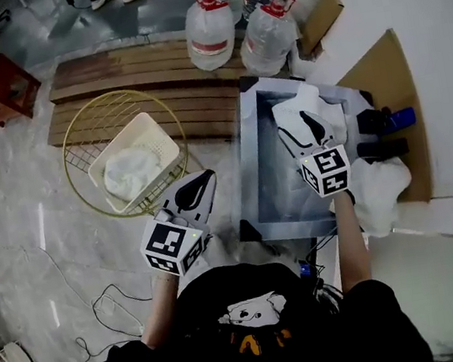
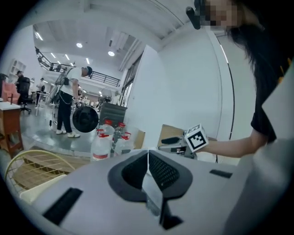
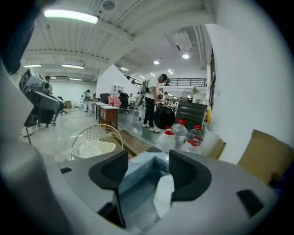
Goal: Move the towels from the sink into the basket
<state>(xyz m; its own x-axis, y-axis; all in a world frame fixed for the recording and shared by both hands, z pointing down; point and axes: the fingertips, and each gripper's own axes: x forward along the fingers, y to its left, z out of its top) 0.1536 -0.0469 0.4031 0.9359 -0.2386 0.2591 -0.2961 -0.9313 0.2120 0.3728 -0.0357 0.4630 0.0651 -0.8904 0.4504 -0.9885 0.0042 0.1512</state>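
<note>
A metal sink (image 1: 248, 172) stands right of centre in the head view. One white towel (image 1: 304, 104) lies at its far end, and the same towel (image 3: 164, 195) shows in the right gripper view. My right gripper (image 1: 308, 130) hovers over that towel, jaws open, with the towel below the gap and not pinched. The white plastic basket (image 1: 160, 135) sits inside a gold wire basket (image 1: 86, 126) on the floor to the left and holds a white towel (image 1: 129, 171). My left gripper (image 1: 197, 191) hangs between basket and sink, jaws shut and empty.
Several large water jugs (image 1: 209, 29) stand beyond the sink beside a wooden pallet (image 1: 124, 73). Cardboard (image 1: 384, 74), dark bottles (image 1: 383, 121) and a white cloth (image 1: 380, 181) lie right of the sink. Cables (image 1: 102, 311) trail on the floor at lower left.
</note>
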